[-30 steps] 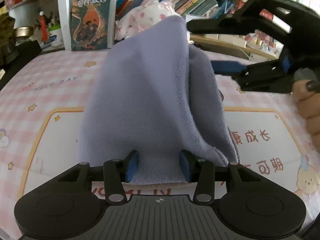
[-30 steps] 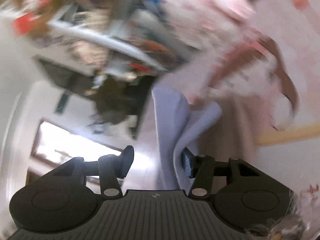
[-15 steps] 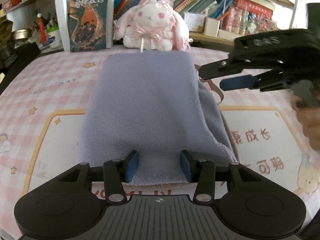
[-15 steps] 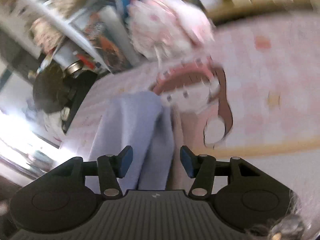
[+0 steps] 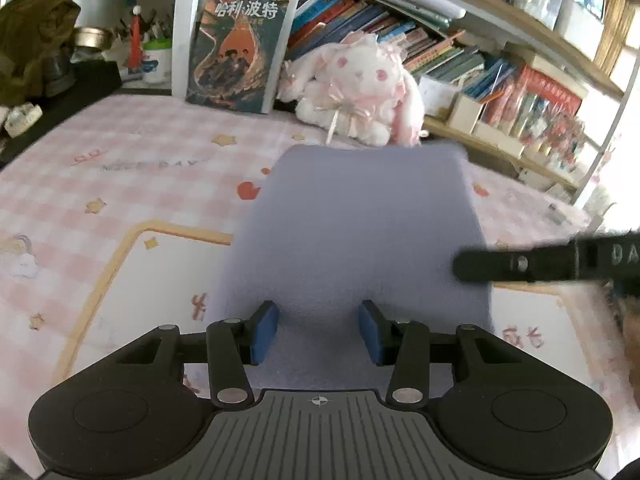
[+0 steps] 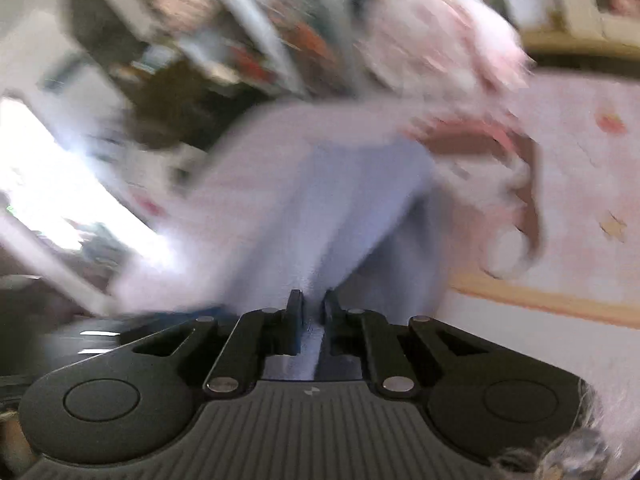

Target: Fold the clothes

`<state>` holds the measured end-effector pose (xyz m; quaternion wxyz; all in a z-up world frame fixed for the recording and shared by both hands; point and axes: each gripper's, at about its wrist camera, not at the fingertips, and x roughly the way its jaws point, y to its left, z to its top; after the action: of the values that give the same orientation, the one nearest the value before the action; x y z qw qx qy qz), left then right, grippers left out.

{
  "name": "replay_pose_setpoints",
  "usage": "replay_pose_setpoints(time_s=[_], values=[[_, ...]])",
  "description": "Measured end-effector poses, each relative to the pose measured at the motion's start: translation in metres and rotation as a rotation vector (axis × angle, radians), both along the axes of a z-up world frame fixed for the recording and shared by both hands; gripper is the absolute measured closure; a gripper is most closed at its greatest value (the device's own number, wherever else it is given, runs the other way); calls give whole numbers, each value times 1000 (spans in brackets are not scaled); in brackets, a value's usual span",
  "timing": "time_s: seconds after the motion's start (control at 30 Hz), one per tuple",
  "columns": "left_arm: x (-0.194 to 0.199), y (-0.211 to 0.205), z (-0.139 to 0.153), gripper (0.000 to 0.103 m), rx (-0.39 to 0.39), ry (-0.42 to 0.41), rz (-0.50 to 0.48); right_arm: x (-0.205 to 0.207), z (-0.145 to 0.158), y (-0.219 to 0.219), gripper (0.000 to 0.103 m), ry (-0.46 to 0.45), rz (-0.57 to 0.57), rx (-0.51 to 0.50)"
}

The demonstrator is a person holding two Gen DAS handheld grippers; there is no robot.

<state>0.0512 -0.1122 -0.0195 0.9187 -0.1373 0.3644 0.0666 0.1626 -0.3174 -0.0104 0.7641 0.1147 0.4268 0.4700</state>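
Lavender cloth [image 5: 352, 240] pinched by right tongs [image 6: 311, 312]; left tongs [image 5: 318, 330] gape (book [image 5: 240, 48] reads 哈利·波特).

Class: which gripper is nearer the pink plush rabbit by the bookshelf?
Cannot tell. The left gripper sits at the lavender cloth's near edge, far from the rabbit; the right gripper pinches its side.

Right wrist view heavily motion-blurred: shelves, plush toy [image 6: 436, 40] and a brown-trimmed garment [image 6: 516, 184] lack detail. The lavender cloth [image 5: 352, 240] hides the mat beneath it. Right gripper [image 5: 472, 266] is cut off by the frame edge; finger gap not discernible there. Book spines [image 5: 432, 52] too small to read.
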Motion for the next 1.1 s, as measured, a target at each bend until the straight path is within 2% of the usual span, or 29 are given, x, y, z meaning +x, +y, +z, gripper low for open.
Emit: replay_pose_setpoints(time_s=[0.03, 0.1, 0.17, 0.5, 0.7, 0.8, 0.87, 0.97, 1.1], values=[[-1, 0, -1, 60, -10, -3, -2, -1, -2, -3, 94, 13, -5, -13], [1, -1, -1, 58, -6, 1, -9, 10, -27, -2, 94, 67, -55, -130], [1, -5, 0, 58, 17, 11, -20, 20, -49, -7, 94, 147, -88, -123], [-2, -8, 2, 56, 33, 12, -23, 16, -35, -1, 93, 101, -67, -136], [-4, -12, 4, 56, 48, 18, -26, 7, -11, 1, 93, 11, -46, -114], [-7, -13, 7, 56, 47, 19, -14, 10, -27, 8, 92, 19, -45, -186], [-11, -13, 10, 56, 48, 17, -4, 13, -35, 7, 92, 49, -57, -187], [-20, -12, 14, 56, 38, 3, 11, 12, -33, 6, 91, 44, -64, -185], [-31, -5, 19, 56, 13, -28, 23, 5, -23, -2, 80, 14, -97, -192]])
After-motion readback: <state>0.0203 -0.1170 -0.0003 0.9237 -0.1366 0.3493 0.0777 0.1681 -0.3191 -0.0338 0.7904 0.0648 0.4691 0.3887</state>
